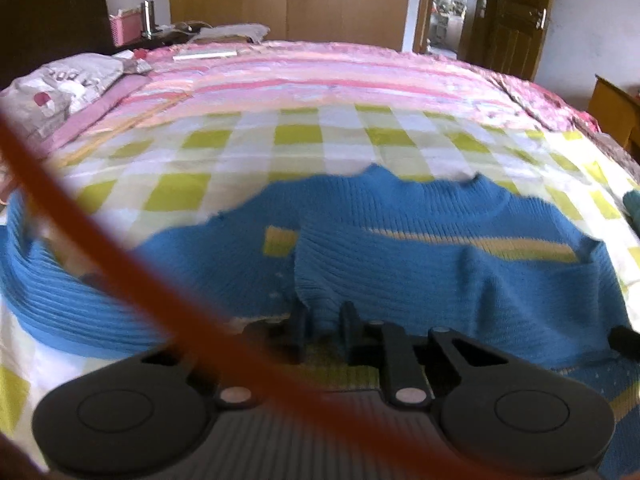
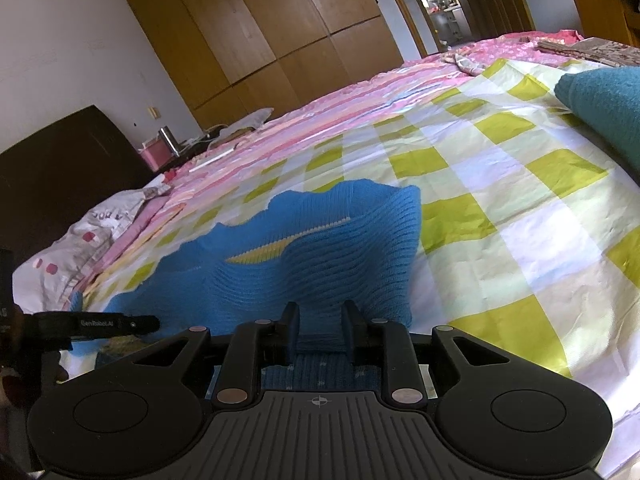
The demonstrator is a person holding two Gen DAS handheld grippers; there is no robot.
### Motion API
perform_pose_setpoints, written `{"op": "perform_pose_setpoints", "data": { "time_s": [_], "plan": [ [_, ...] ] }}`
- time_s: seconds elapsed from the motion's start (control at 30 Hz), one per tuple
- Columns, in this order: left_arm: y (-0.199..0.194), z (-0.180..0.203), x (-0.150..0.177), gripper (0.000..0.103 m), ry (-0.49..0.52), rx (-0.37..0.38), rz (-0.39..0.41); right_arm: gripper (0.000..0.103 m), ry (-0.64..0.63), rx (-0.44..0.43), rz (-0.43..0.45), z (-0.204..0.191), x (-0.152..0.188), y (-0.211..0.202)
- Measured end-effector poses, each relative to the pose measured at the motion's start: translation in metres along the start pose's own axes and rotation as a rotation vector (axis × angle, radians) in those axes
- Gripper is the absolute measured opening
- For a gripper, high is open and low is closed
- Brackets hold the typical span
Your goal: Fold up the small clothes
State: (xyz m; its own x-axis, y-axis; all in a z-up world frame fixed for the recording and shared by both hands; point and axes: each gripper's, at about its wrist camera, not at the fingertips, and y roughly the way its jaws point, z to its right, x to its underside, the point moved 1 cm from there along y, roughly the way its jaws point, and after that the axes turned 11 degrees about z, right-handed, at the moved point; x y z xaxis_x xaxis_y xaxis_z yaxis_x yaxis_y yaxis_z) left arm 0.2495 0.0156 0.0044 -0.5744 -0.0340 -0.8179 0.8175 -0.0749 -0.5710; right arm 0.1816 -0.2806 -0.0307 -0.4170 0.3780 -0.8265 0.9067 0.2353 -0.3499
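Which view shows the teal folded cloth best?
The right wrist view: the teal folded cloth fills the upper right corner on the green-checked sheet, with its knit texture and near edge visible. The left wrist view catches only a blurred sliver at the right edge.

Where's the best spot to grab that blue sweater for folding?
Take the blue sweater by its near edge, coming in low from the near side. That edge is bunched into a thick ridge facing each hand-held gripper, while the far part lies flat on the checked sheet.
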Motion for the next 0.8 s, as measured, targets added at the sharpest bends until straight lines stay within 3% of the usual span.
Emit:
{"op": "perform_pose_setpoints", "data": {
  "time_s": [0.23, 0.33, 0.47, 0.8],
  "plan": [
    [-0.015, -0.018, -0.01, 0.022, -0.038, -0.027, 0.06, 0.023, -0.034, -0.007, 0.008, -0.006, 0.0, -0.001],
    [-0.01, -0.032, -0.005, 0.022, -0.06, -0.06, 0.04, 0.023, -0.044, -0.003, 0.002, -0.008, 0.003, 0.001],
    [0.0, -0.032, 0.012, 0.023, -0.015, -0.073, -0.01, 0.023, -0.047, -0.002, -0.016, -0.008, 0.005, 0.005],
    [-0.017, -0.037, 0.009, 0.032, -0.054, -0.077, 0.008, 0.023, -0.058, 0.001, -0.023, -0.008, 0.006, 0.006]
  ]
}}
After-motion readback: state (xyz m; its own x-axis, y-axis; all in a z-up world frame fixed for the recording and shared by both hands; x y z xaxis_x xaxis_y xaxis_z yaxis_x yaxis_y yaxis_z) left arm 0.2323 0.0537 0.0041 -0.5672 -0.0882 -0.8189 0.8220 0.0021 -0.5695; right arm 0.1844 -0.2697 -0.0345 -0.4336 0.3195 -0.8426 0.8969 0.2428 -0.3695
